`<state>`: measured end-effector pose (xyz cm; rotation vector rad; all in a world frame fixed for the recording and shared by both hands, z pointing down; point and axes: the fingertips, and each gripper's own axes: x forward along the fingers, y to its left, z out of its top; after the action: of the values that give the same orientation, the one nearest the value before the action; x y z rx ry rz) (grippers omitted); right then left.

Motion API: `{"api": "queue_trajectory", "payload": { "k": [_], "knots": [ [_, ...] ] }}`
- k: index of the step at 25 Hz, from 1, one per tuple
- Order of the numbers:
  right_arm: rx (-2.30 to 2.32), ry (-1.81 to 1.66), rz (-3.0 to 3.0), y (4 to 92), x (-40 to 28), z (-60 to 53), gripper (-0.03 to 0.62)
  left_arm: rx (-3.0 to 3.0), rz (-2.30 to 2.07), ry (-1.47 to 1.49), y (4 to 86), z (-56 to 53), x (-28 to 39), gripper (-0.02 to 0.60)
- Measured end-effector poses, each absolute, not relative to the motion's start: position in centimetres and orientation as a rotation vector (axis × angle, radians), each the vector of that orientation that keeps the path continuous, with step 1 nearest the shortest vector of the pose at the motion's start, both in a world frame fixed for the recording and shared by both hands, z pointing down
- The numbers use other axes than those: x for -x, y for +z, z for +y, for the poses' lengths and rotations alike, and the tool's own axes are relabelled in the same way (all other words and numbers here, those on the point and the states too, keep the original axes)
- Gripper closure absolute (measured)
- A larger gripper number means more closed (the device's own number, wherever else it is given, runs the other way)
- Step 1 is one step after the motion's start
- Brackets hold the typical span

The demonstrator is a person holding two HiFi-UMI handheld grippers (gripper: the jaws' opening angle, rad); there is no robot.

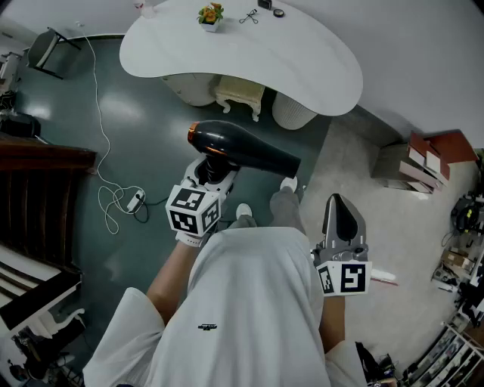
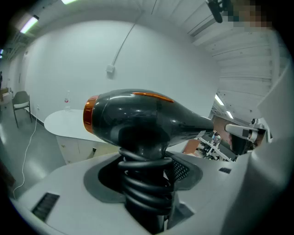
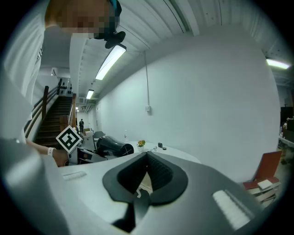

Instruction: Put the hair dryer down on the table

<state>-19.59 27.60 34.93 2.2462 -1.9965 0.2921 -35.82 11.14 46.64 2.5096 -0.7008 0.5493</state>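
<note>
We held the hair dryer (image 1: 249, 151) crosswise in the left gripper (image 1: 214, 171), its fingers clenched on it, well apart from the table (image 1: 302, 68) at upper frame; the right gripper (image 1: 342, 219) was closed, empty.

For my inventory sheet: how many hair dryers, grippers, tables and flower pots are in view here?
hair dryer: 1
grippers: 2 (left gripper, right gripper)
table: 1
flower pot: 1
Total: 5
</note>
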Motion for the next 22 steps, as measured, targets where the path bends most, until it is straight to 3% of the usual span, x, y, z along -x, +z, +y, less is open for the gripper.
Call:
{"api": "queue_trajectory", "payload": {
  "k": [11, 22],
  "knots": [
    [-2.191, 0.22, -2.131, 32.8, 23.5, 32.2, 0.583, -2.535, -0.805, 0.471, 42.5, 17.3, 39.7, 0.319],
    [-2.243, 0.158, -2.171, 31.4, 18.9, 37.9, 0.583, -2.556, -0.836, 0.448, 39.8, 22.7, 36.4, 0.319]
  ]
}}
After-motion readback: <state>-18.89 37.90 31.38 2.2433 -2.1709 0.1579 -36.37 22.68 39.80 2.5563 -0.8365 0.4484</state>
